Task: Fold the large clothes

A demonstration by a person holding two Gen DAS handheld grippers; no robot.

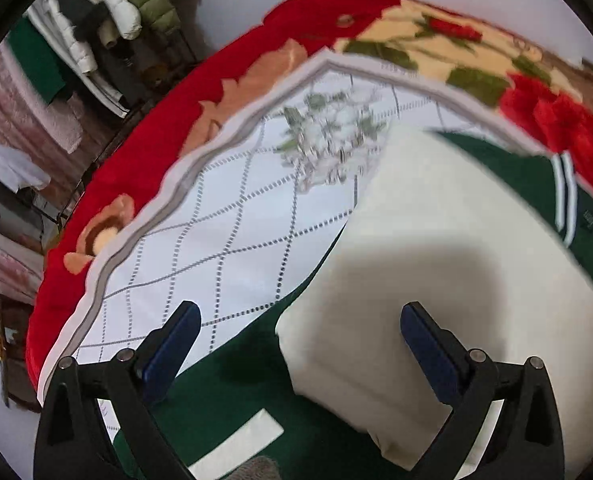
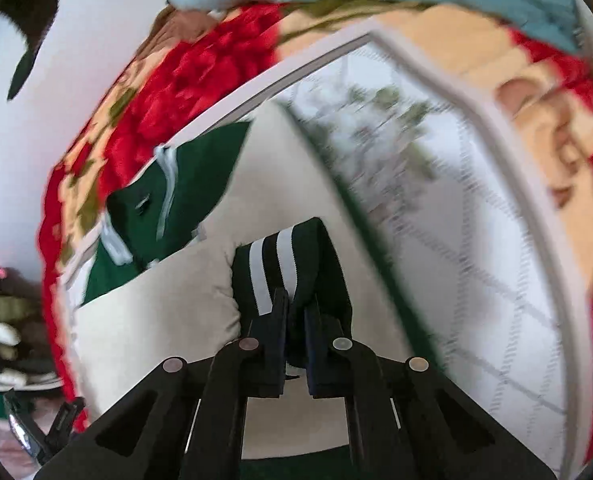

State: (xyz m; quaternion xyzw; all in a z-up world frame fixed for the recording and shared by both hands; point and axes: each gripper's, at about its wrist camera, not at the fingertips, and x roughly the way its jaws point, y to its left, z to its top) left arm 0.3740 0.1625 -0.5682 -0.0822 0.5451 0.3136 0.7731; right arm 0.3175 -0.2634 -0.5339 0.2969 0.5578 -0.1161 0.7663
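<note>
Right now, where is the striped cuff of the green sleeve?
In the right wrist view the striped cuff sits low centre, pinched in the shut right gripper, above the cream sleeve.

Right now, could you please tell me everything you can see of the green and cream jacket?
The jacket is soft, thick-looking fabric: a dark green body with cream sleeves. Its green cuff carries two white stripes, as does the collar. It lies spread on a white quilted mat over a red floral blanket. The right gripper is shut on the cuff; the left gripper hovers open above it.

Soft even daylight, heavy fisheye bending at edges, motion blur throughout, one dull shadow.
</note>
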